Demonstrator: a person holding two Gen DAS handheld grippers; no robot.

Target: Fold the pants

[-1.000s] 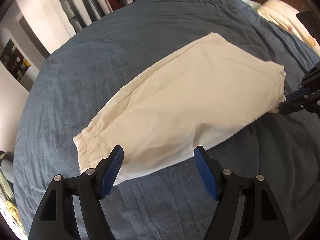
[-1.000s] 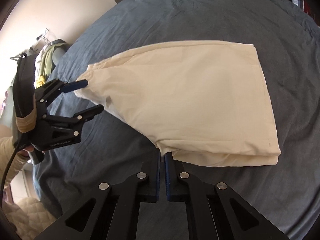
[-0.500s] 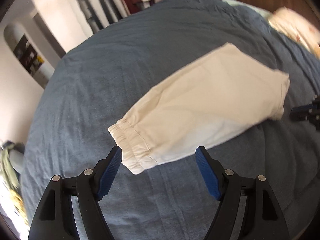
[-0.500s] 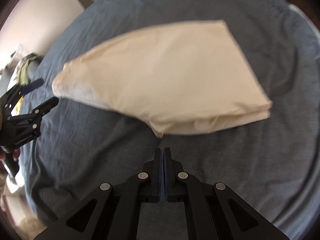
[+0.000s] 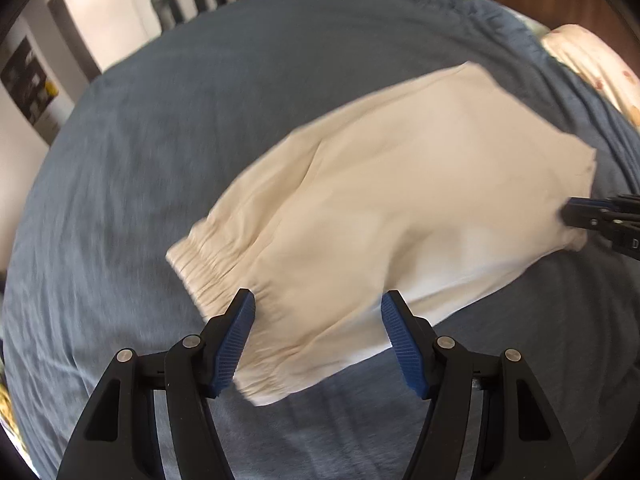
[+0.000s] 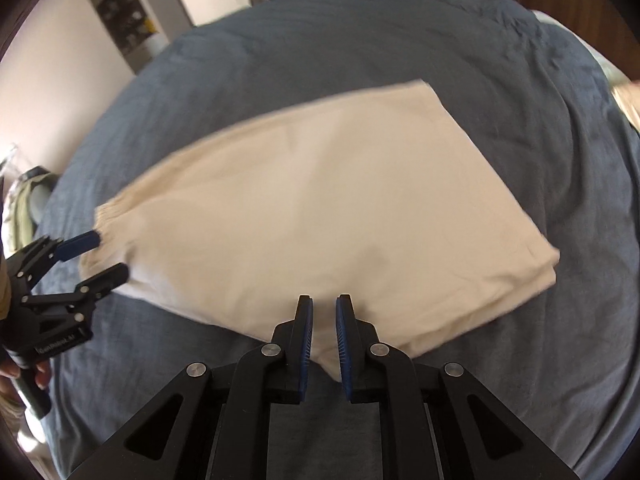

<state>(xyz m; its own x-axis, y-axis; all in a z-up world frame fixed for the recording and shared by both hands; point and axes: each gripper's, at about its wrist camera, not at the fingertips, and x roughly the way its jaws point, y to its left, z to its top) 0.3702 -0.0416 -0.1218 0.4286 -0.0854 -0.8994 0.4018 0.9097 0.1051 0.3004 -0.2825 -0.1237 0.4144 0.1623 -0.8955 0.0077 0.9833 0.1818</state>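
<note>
The cream pants [image 5: 400, 216] lay folded into a compact bundle mid-bed on the blue bedspread [image 5: 200, 100]. The left gripper [image 5: 316, 320] gaped wide over the elastic waistband [image 5: 212, 264]; the right gripper [image 6: 323, 320], slightly parted, straddled the bundle's near corner. Another fold probably remained.
</note>
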